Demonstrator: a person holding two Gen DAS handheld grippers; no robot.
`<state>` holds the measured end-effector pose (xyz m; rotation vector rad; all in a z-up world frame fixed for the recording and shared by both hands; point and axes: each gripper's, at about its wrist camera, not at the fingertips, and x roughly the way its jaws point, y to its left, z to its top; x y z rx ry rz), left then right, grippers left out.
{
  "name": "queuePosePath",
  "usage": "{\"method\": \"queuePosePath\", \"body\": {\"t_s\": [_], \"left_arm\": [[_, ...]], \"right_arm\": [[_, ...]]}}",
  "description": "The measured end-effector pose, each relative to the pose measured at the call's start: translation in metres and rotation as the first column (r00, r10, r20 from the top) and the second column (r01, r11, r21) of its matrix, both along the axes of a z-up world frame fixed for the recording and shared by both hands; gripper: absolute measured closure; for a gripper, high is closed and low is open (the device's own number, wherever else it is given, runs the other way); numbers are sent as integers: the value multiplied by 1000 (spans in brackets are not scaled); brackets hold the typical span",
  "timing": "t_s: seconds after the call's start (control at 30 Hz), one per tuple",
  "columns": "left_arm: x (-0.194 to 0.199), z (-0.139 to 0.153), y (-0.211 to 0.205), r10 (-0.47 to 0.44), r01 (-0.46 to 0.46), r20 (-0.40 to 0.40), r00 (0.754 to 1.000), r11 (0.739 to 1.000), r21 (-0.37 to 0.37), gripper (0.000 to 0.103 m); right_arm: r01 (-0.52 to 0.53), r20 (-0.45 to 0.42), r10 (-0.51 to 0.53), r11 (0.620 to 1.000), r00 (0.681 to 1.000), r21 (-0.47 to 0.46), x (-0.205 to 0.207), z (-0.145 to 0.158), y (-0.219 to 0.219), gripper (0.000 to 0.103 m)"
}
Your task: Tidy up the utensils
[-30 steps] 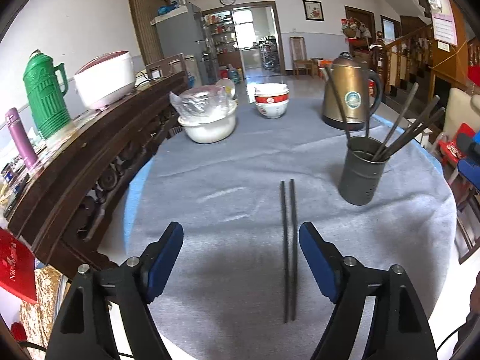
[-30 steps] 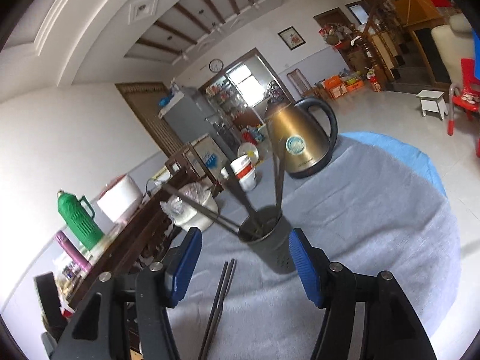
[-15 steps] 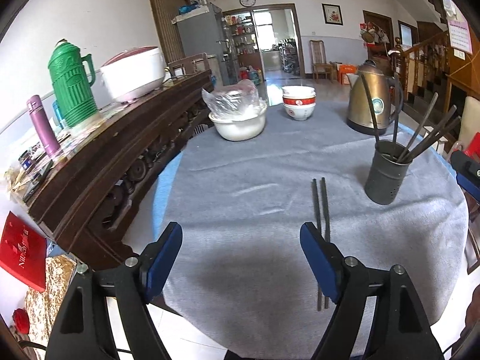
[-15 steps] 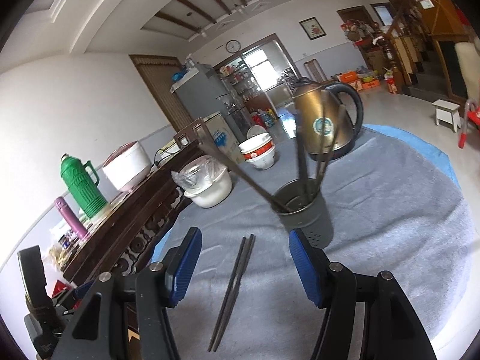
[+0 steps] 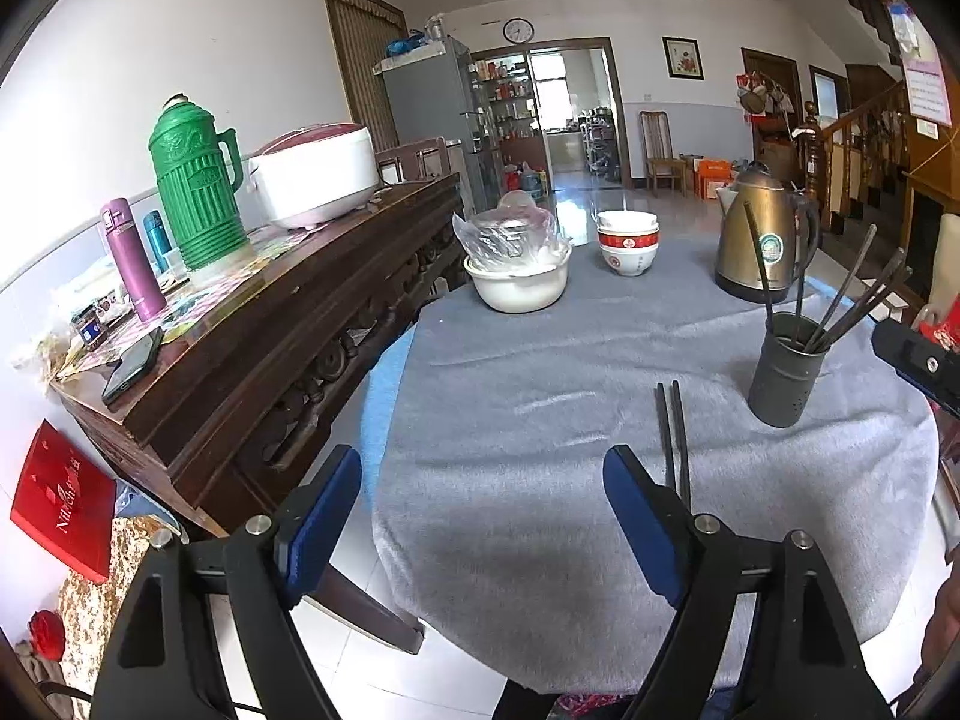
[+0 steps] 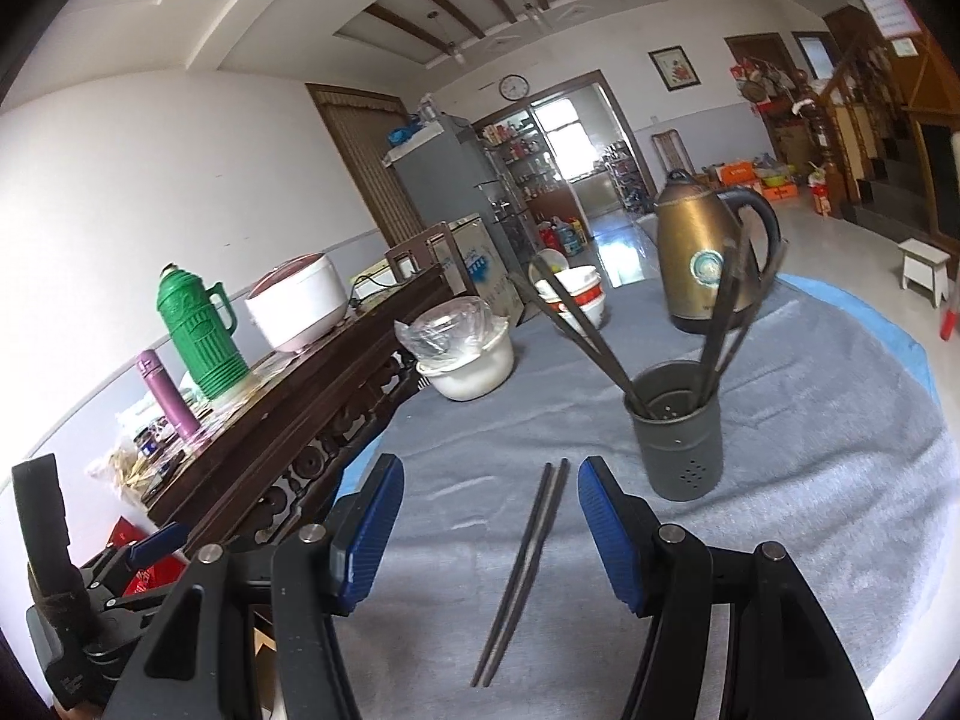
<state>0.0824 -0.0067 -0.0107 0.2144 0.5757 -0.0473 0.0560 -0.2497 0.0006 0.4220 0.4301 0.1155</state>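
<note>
right now both my left gripper (image 5: 483, 516) and right gripper (image 6: 491, 519) gape empty above the table (image 5: 540, 360), chopsticks (image 6: 528, 546) lying beside the holder (image 6: 675, 438).

L tool (image 5: 483, 516) open w/ nothing in it, chopstick pair (image 5: 673, 426) flat on cloth, holder (image 5: 780, 384) nearby

A red box (image 5: 63, 498) leaning on the floor below the dark wooden sideboard (image 5: 288, 300) is showing white lettering that seems to begin "Nin"; nothing else is proving readable.
</note>
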Motion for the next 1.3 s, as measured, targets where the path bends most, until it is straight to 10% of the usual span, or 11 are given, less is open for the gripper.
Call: {"method": "queuePosePath", "body": {"t_s": [1.3], "left_arm": [[65,-80,-56,-71,86,-240,968,995,56,19]], "right_arm": [[6,-183,-6,1000,983,-4,58,-68,-15,38]]}}
